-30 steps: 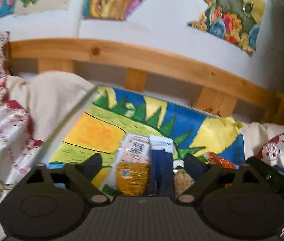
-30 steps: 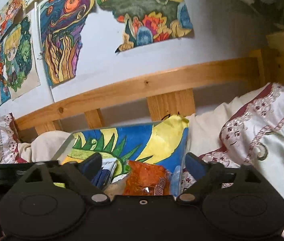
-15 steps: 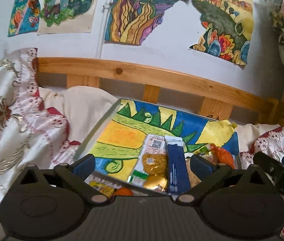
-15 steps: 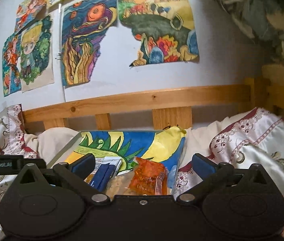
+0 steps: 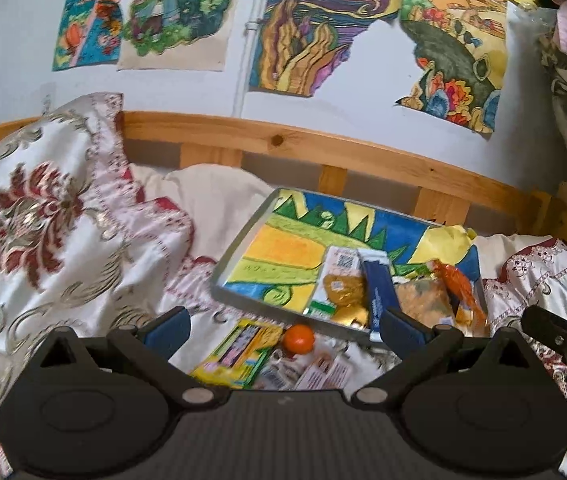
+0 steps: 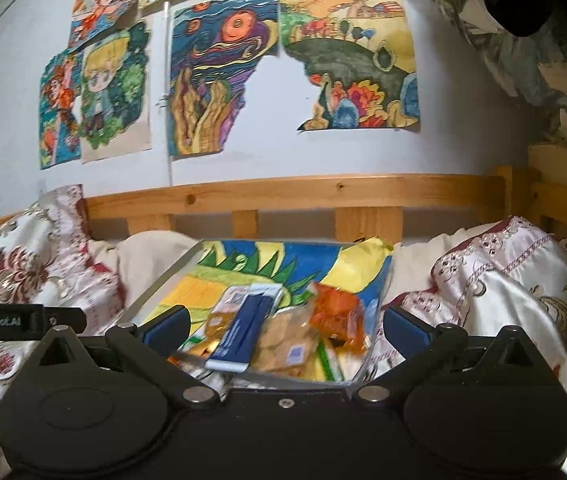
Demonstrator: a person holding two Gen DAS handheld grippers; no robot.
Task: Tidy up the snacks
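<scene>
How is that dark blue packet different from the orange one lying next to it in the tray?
The dark blue packet is long, narrow and flat with white ends; the orange packet is shorter, wider and crumpled. The blue one lies nearer the tray's middle, while the orange one sits by its right side. Both rest on the tray's colourful drawing among other snacks, untouched by either tongs.

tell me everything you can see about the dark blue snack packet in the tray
The dark blue packet is a long, narrow wrapper, glossy like plastic film, with white sealed ends and small pale print that is too blurred to read. It looks sealed and lies flat and lengthwise in the tray, on its coloured drawing liner. One long side meets a gold-and-white packet; the other overlaps a clear bag of pale brown snacks. Neither gripper touches it.
</scene>
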